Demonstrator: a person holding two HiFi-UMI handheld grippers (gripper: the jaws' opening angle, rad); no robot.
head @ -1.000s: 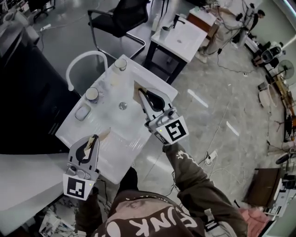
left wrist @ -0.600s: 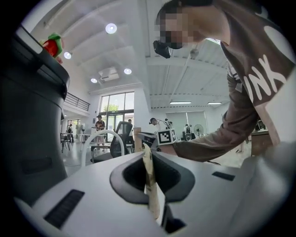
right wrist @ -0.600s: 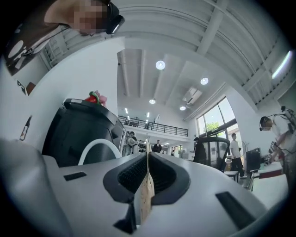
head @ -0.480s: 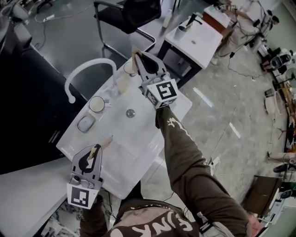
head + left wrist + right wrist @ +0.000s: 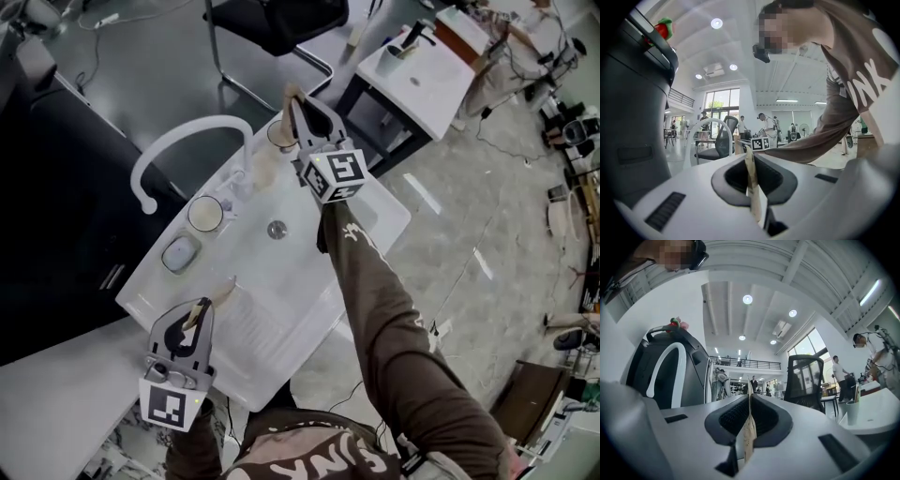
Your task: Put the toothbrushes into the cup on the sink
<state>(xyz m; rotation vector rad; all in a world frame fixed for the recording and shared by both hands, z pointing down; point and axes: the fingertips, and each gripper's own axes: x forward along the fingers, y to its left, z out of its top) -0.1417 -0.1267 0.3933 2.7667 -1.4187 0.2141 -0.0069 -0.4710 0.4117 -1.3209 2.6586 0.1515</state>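
My right gripper point(image 5: 298, 109) reaches out over the far end of the white rectangular sink point(image 5: 281, 272), arm stretched away from me. Its jaws are pressed together on a thin, flat tan toothbrush point(image 5: 748, 434), which stands edge-on between the pads and pokes out a little past the tips.

The pale round cup point(image 5: 277, 137) stands on the sink's far corner, beside the foot of the white arched tap point(image 5: 187, 137). From above, the cup sits just to the left of the right gripper's jaws and is partly covered by them. The toothbrush's long axis runs along the jaws, pointing away from me and out past the cup, not down into it. By my judgement, the coming move turns on this. The tip must tilt downward and come back over the cup's mouth before I let go.

My left gripper point(image 5: 197, 314) is well apart from that cup, at the near edge of the sink close to my body. Its jaws are clamped on a second tan toothbrush point(image 5: 752, 187), whose end points across the sink toward the far side. The right gripper is far nearer the cup, so its brush would go first.

A white-rimmed cup point(image 5: 204, 214) stands on the sink's left rim, between the two grippers.
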